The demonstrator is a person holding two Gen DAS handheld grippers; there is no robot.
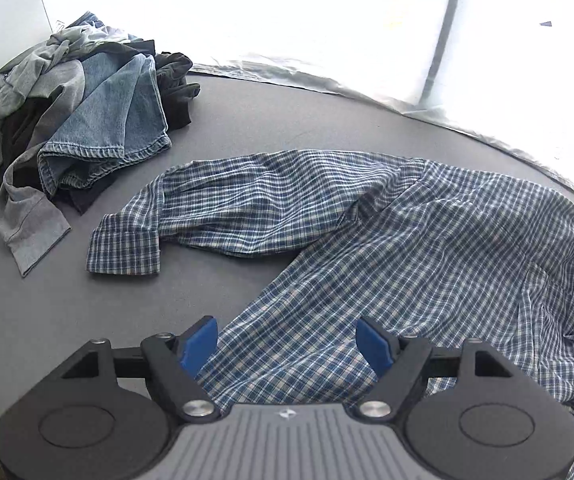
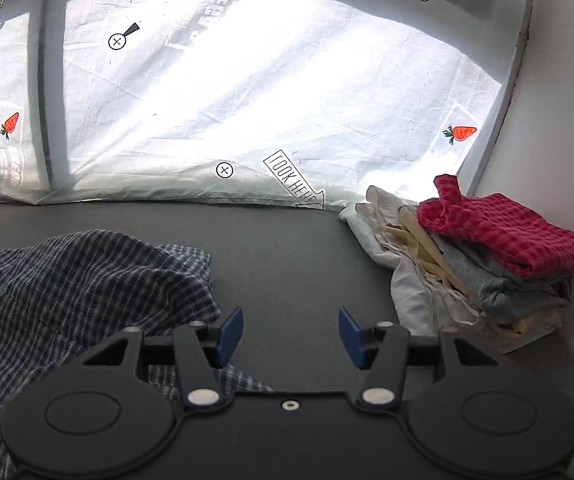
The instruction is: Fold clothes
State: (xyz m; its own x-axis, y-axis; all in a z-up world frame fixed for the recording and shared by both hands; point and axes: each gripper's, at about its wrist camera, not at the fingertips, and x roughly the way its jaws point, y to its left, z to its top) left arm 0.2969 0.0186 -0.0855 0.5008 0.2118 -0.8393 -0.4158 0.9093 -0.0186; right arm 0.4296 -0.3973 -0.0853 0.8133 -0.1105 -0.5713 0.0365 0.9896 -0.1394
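Grey table lies bare beside plaid shirt.

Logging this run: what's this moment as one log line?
shirt unfolded on table | left gripper open over shirt | right gripper open, empty

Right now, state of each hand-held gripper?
Left hand-held gripper: open, holding nothing, above the plaid shirt.
Right hand-held gripper: open, holding nothing, over the table.

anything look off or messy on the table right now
Nothing damaged or spilled. The plaid shirt lies rumpled, one sleeve flung sideways, and the unfolded pile is a tangled heap. The folded stack sits tidy.
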